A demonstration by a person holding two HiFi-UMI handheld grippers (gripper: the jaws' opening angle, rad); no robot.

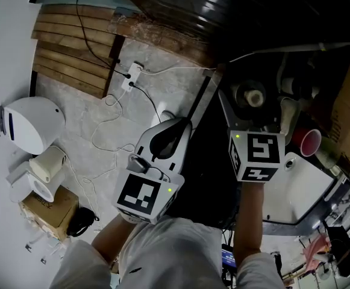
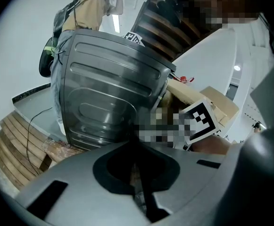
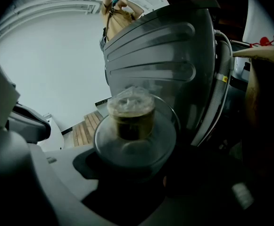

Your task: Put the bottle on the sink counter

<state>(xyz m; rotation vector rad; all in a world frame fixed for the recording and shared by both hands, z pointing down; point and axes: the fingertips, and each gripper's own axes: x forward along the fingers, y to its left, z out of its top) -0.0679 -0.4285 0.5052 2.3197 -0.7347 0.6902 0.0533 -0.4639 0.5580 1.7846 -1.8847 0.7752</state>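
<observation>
Head view first: your right hand-held gripper (image 1: 250, 110) is clamped on the bottle (image 1: 251, 95). You're looking down on the bottle end-on, and it's held up in the air just far-left of the white sink (image 1: 301, 188), not resting on it. A red cup (image 1: 309, 142) sits just past the sink's far edge. Your left hand-held gripper (image 1: 167, 125) hangs over the grey marbled floor (image 1: 84, 113), near a white power strip (image 1: 132, 77). There are wooden slats (image 1: 66, 53) farther off to the left.

Left gripper view: the jaws are pressed together with only a thin slit between them and nothing in there. Ahead of you is a big ribbed grey metal panel (image 2: 111, 88), and the right one's marker cube (image 2: 200, 119) shows to its right.

Right gripper view: the jaws are closed round the clear bottle, which looks brownish at the end pointing away from the camera. The grey metal panel is right behind it, and a person (image 3: 115, 13) stands far back.
</observation>
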